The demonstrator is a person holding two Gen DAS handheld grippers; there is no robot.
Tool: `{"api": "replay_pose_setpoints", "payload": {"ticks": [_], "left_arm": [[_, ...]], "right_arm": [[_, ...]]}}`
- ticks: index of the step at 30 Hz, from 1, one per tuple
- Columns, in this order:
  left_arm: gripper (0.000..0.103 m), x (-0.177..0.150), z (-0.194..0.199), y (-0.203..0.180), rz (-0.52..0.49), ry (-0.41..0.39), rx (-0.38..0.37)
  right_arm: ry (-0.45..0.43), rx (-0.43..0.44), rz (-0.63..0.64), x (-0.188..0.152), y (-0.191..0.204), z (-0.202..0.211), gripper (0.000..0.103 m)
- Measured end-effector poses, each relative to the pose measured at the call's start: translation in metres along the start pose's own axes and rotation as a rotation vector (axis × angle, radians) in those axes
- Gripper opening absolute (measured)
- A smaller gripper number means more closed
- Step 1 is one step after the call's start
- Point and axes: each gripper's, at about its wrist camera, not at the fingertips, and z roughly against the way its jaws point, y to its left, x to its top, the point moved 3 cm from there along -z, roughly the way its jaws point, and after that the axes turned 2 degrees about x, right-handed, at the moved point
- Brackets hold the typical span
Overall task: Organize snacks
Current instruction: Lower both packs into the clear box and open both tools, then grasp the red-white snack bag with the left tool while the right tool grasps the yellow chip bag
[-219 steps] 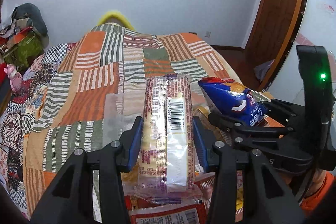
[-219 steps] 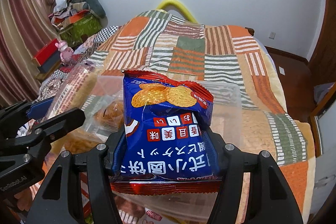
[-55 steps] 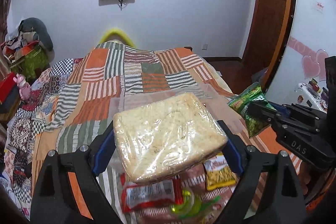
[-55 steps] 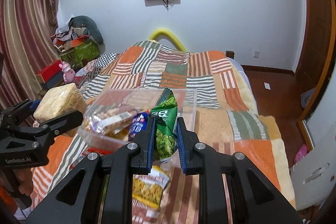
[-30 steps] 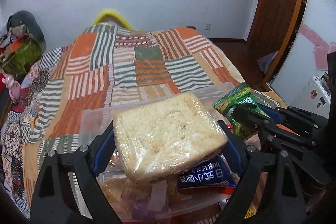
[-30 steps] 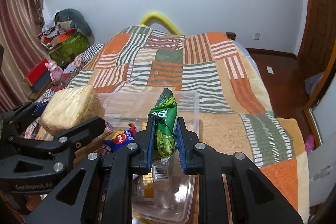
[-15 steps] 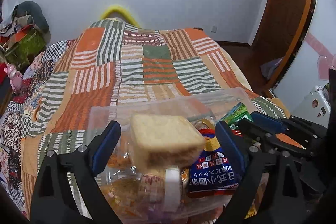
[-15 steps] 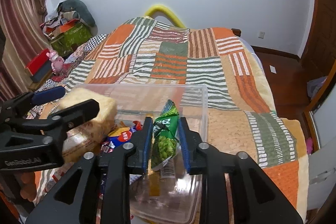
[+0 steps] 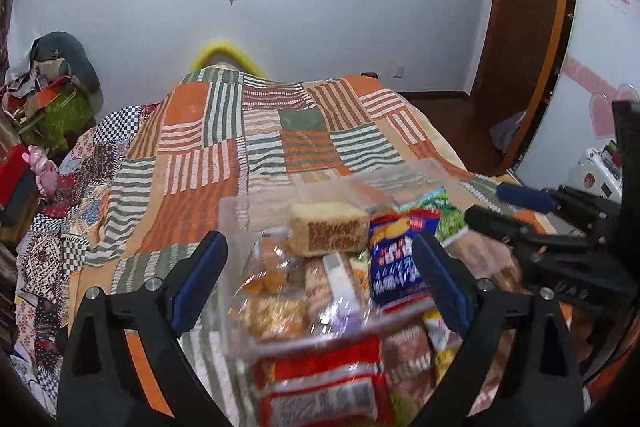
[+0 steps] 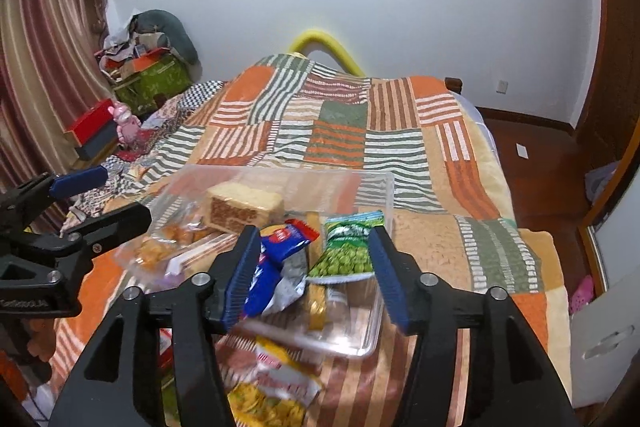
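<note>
Clear plastic bin (image 10: 382,195) sits on the patchwork bedspread (image 10: 344,131) at the bed's near end, already loaded w/ snacks: green pea packet (image 10: 349,247) at its right side, blue chip bag (image 10: 276,259) in the middle, wrapped cake block (image 10: 244,207) toward the far left, loose pastry packs (image 9: 272,283) nearer. My right gripper (image 10: 314,273) has just been opening; jaws now spread either side of the pea packet, pads not pressing it, so I read it as dropped in. Left gripper (image 9: 320,281) has also been widening, jaws far apart, nothing between them, over the bin. More packs lie outside the bin's near edge, incl. a yellow packet (image 10: 268,395) and a red-white pack (image 9: 324,391). I'd judge these light, crinkly, slippery and crushable: pinch at a sealed edge or across the flat faces, gently. The cake's soft, so squeeze lightly.
</note>
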Motion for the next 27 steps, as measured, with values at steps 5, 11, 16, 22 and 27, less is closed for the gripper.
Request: {"api": "replay_pose_setpoints", "payload": {"ticks": [5, 11, 16, 22, 27], "left_arm": [[0.096, -0.023, 0.011, 0.009, -0.011, 0.028, 0.005], [0.096, -0.055, 0.014, 0.017, -0.025, 0.085, 0.025], [0.096, -0.082, 0.012, 0.020, -0.003, 0.129, 0.015], [0.096, -0.104, -0.005, 0.019, 0.016, 0.191, 0.013], [0.096, -0.109, -0.022, 0.016, 0.039, 0.224, -0.006]], "right_arm": [[-0.009, 0.010, 0.016, -0.009, 0.008, 0.014, 0.058], [0.004, 0.019, 0.009, -0.028, 0.011, 0.024, 0.062], [0.048, 0.009, -0.004, -0.048, 0.011, 0.019, 0.062], [0.112, -0.002, -0.014, -0.073, 0.009, 0.008, 0.062], [0.164, -0.007, -0.024, -0.086, 0.008, -0.005, 0.062]]}}
